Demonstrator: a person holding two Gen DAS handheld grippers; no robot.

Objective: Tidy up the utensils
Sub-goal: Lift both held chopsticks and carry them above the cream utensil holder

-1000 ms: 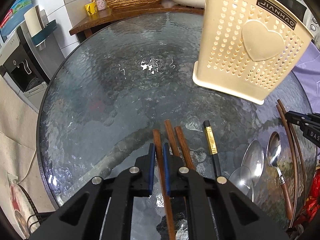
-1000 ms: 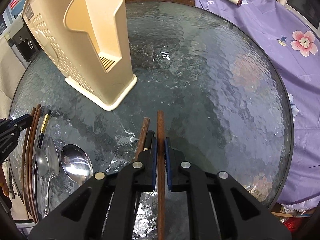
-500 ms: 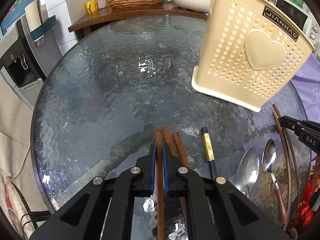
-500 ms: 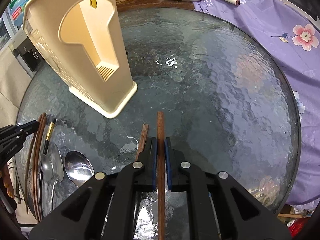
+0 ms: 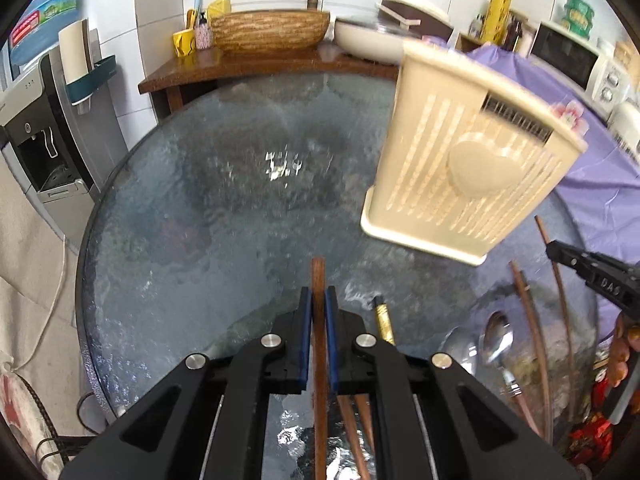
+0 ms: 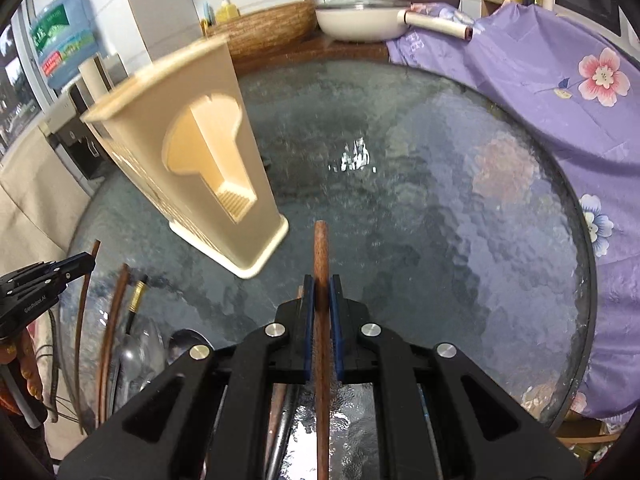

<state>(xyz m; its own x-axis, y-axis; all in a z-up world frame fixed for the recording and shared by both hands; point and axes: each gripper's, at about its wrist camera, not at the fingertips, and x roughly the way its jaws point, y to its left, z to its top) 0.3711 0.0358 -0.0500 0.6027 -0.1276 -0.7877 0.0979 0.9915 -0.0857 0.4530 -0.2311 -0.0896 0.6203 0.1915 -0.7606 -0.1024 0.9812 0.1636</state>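
My left gripper (image 5: 319,294) is shut on a brown wooden chopstick (image 5: 319,276), held above the round glass table (image 5: 200,220). My right gripper (image 6: 321,284) is shut on another brown wooden chopstick (image 6: 321,248). The cream perforated utensil holder (image 5: 468,176) stands ahead to the right in the left wrist view and ahead to the left in the right wrist view (image 6: 208,184). On the table lie more brown chopsticks (image 5: 528,320), a black chopstick with a gold band (image 5: 384,318) and metal spoons (image 5: 496,336).
A purple flowered cloth (image 6: 560,92) covers the table's right side. A wooden counter (image 5: 240,64) with a woven basket (image 5: 268,30) and a white pan (image 6: 360,20) stands behind. A water dispenser (image 5: 44,128) is at the left.
Both grippers have lifted and tilted up with their chopsticks. The holder now looks farther off and the back wall shows. The loose utensils stay on the table.
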